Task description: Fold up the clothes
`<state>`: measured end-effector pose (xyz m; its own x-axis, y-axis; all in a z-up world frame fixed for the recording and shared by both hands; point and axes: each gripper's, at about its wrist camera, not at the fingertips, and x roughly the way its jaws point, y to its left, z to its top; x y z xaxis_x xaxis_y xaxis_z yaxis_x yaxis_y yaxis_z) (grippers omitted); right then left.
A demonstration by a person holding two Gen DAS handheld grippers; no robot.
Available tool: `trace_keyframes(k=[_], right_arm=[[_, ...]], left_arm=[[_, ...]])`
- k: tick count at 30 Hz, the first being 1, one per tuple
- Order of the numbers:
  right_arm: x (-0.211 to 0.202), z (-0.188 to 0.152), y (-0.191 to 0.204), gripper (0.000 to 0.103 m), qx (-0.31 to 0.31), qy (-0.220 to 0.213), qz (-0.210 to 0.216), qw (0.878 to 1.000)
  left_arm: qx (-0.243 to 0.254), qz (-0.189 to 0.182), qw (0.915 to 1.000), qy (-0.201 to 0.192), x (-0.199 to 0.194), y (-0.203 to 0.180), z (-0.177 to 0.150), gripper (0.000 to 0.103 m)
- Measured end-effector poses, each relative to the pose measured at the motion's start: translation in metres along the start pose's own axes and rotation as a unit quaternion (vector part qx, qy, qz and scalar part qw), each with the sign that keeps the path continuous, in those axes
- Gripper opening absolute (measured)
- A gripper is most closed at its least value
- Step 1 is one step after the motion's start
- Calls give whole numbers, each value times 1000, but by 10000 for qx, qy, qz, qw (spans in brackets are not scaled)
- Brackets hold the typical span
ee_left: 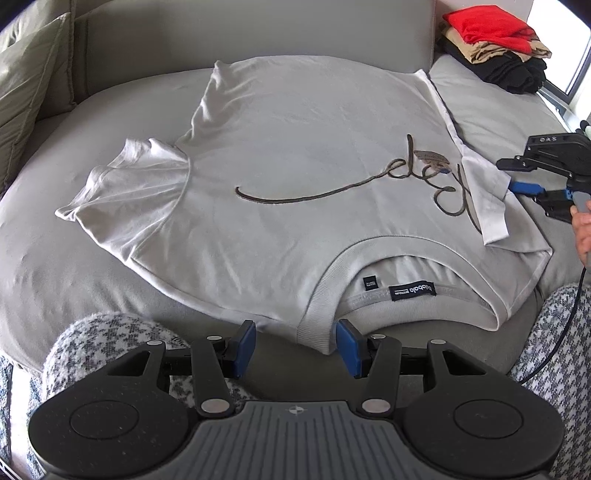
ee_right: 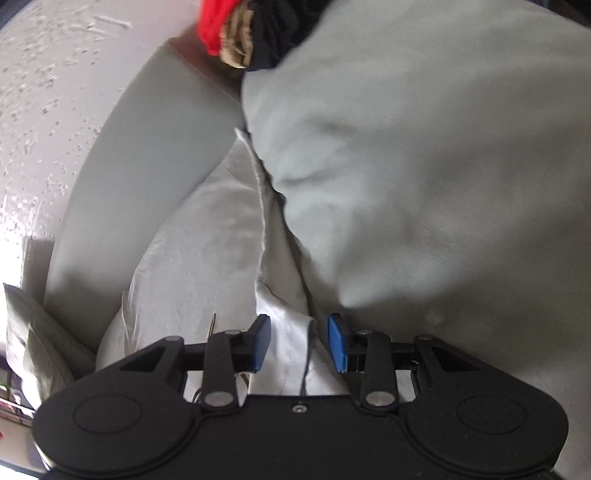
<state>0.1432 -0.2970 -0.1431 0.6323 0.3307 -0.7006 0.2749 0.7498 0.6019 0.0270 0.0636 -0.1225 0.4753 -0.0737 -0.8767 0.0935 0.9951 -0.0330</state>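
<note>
I see the white T-shirt (ee_left: 295, 155) spread flat on the grey sofa cushion (ee_left: 55, 236), collar toward me, dark script across its chest, one sleeve folded inward, the other sleeve spread out, rumpled.

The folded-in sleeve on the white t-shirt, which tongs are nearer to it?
Right. The right tongs are open with the folded-in sleeve lying between the pads, untouched. The left tongs are open at the collar, well away from that sleeve.

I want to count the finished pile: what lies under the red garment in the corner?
Under the red garment lies a tan patterned piece, then black clothing. How many black items are there cannot be told; the folds hide it.
</note>
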Motion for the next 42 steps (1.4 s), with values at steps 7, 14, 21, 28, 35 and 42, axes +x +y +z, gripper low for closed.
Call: trace_keyframes(k=[7,14,21,28,35,42], right_arm=[[-3,-6,33,6,-956,-323,-219,9947],[7,-24,89,6,-2114,-293,-185,9768],[13,-29,106,32,-2161,650,765,9712],[-39,7,42,33,-1484,24,-85,9889],[-39,-7,4,32,-1990,571,-804,9750],[-19,-10,-1,5,-1813,858,-565,9781]], left_arm=[[86,125,9999,-36,-1,-3,2,49],[50,127,9999,-80,-6,-4,7,49],[75,124,9998,-113,-9,-6,8,49],[71,52,10000,-27,-3,-7,5,49],[236,61,9997,11,-2,-17,2,49],[250,136,9996,-6,-4,-19,0,49]])
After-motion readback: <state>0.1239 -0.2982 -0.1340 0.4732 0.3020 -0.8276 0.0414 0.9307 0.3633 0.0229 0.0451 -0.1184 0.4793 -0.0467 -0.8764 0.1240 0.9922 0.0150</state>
